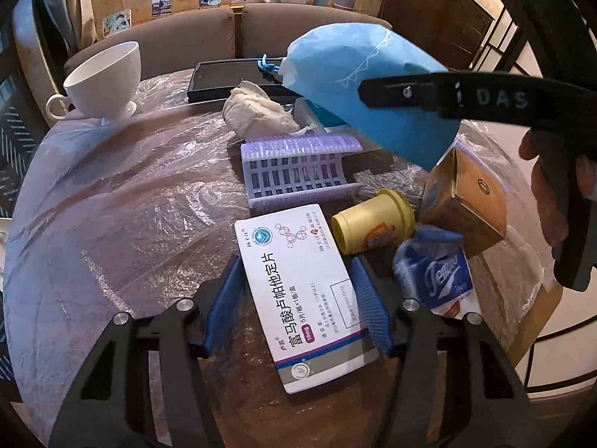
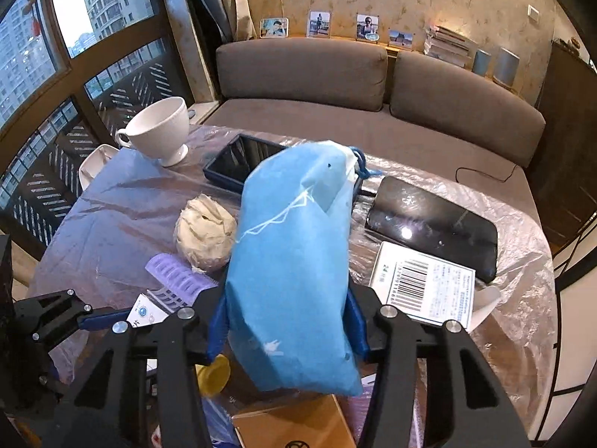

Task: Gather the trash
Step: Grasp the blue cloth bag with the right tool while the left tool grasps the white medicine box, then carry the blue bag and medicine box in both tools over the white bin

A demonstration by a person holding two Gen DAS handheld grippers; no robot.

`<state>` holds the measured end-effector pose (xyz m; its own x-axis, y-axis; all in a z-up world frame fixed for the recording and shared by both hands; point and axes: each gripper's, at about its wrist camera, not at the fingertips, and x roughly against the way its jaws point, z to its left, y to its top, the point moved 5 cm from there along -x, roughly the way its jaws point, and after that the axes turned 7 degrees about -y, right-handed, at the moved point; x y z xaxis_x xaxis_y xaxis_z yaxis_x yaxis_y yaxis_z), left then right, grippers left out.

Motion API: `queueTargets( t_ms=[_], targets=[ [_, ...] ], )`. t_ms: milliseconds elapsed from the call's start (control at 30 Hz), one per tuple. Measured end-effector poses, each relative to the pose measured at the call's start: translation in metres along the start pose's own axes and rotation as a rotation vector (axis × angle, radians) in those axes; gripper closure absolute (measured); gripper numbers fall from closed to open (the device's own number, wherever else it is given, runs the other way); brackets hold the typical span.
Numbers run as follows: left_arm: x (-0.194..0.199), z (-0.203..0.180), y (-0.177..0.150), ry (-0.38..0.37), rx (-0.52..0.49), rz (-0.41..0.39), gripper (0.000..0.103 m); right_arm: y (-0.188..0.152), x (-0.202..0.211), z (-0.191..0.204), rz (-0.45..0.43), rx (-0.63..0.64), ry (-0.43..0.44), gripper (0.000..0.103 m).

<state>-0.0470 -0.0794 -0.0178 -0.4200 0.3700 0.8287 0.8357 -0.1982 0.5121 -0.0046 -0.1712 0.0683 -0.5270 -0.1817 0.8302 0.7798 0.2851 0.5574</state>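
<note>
A white footed cup [image 2: 160, 132] stands at the counter's [image 1: 112, 201] far edge; behind it a brown sofa [image 2: 373, 86], photos [image 2: 319, 24] and stacked books [image 2: 446, 46] along the wall

Daylight comes in through the big window [image 2: 56, 37], bright and washed out, while the room stays a bit dim and warm. The clear plastic sheet [image 1: 123, 194] on the worktop shines with glare. A black tray [image 2: 433, 224] shows small bright spots. Both pictures bend round, with dark corners.
</note>
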Motion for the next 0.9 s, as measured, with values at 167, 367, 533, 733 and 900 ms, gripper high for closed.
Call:
queueTargets(
  t_ms=[167,367,533,733,900],
  targets=[
    [0.01,0.006,-0.01,0.006,0.016,-0.014,0.043,0.0,0.023,0.007,-0.058,-0.003,0.05,0.054],
    [0.017,0.005,-0.015,0.033,0.014,-0.024,0.043,-0.006,0.053,0.012,-0.106,-0.026,0.091,0.055],
    [0.025,0.007,-0.016,0.032,0.021,-0.042,0.044,-0.018,0.076,0.008,-0.122,-0.046,0.101,0.055],
    [0.04,0.006,-0.023,0.034,0.018,-0.06,0.044,-0.049,0.105,0.008,-0.119,-0.058,0.102,0.055],
    [0.051,0.002,-0.028,0.048,0.009,-0.072,0.045,-0.069,0.123,0.007,-0.104,-0.086,0.109,0.055]
  ],
)
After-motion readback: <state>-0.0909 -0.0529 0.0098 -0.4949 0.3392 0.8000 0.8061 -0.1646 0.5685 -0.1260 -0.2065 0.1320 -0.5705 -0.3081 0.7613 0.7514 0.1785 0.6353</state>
